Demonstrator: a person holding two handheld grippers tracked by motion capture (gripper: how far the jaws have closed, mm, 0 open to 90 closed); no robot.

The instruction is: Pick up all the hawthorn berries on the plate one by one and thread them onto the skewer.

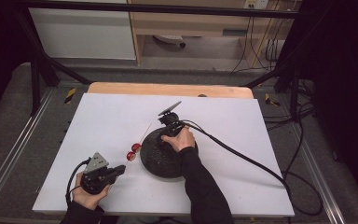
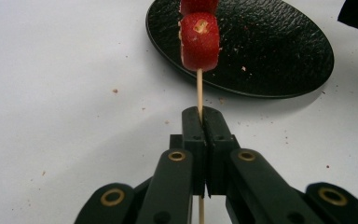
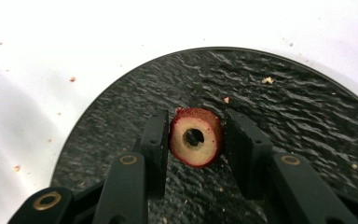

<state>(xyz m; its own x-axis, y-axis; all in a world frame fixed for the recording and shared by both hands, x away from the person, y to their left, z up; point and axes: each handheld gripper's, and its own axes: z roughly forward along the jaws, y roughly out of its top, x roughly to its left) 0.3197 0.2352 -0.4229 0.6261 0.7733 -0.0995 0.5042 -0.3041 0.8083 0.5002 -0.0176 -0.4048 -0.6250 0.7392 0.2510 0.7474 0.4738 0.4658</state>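
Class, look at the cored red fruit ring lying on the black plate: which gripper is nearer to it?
Right. The right gripper has its jaws closed around the fruit ring on the black plate; the left gripper holds the skewer beside the plate.
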